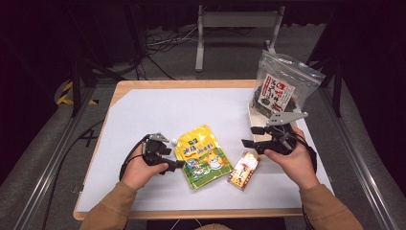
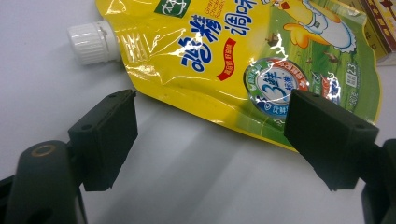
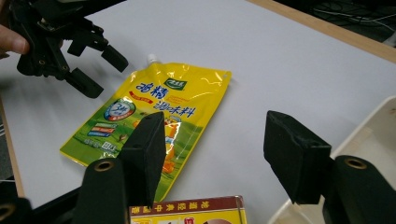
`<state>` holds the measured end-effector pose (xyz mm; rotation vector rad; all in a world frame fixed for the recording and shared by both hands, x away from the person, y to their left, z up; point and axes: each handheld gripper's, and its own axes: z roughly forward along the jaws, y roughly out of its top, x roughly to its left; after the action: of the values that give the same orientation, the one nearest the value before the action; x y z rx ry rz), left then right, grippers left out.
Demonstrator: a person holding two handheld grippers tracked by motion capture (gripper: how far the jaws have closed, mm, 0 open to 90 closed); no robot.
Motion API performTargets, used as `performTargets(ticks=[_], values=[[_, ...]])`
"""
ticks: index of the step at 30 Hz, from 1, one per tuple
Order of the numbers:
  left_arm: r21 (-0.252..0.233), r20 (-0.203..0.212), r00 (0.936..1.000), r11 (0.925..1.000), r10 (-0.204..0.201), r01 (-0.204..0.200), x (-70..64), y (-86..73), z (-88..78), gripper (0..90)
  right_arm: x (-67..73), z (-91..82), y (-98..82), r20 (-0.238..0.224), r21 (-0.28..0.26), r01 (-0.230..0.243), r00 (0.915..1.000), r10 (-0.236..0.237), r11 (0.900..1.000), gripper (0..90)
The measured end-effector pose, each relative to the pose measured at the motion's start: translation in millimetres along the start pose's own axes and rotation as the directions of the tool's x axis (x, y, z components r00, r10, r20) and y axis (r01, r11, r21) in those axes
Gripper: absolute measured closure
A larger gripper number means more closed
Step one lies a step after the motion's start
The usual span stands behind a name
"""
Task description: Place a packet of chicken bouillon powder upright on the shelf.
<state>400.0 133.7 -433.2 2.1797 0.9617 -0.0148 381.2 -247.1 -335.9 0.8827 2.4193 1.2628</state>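
A yellow spout pouch [image 1: 203, 155] with a white cap [image 2: 91, 43] lies flat on the white sheet, near the table's front. My left gripper [image 1: 174, 160] stands open at the pouch's left edge, and the left gripper view has the pouch [image 2: 233, 56] just ahead of the jaws with nothing pressed between them. Right of the pouch lies a small red and yellow box [image 1: 244, 170]. Above that box my right gripper [image 1: 253, 136] hovers open and empty. Its own view looks over the box [image 3: 187, 212] and pouch [image 3: 149, 112] toward the left gripper [image 3: 103, 71].
A clear bag of dark snacks [image 1: 282, 88] stands in a white tray [image 1: 252, 125] at the right, close behind my right gripper; the tray's rim [image 3: 369, 140] is beside the right jaw. The white sheet [image 1: 191, 110] covers the wooden table. Cables and a metal frame lie beyond.
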Motion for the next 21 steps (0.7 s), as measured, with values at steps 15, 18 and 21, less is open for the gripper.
performTargets(ticks=[15, 18, 21], values=[[0.013, -0.023, 0.9996, 0.9997, 0.019, -0.019, -1.8, -0.2, -1.5, 17.0, 14.5, 32.3, -6.7, -0.041, 0.043, 0.012, 0.9991, -0.010, 0.999, 37.7], [0.018, -0.026, 0.9994, 0.9996, 0.024, -0.023, -3.3, -0.3, -3.0, 17.7, 17.9, 36.8, -4.4, -0.045, 0.066, 0.010, 0.9990, -0.007, 0.998, 37.9], [0.019, -0.027, 0.9993, 0.9995, 0.026, -0.025, -4.3, -0.9, -4.0, 18.7, 21.2, 42.8, -0.9, -0.053, 0.094, -0.001, 0.9986, 0.006, 0.996, 38.9]])
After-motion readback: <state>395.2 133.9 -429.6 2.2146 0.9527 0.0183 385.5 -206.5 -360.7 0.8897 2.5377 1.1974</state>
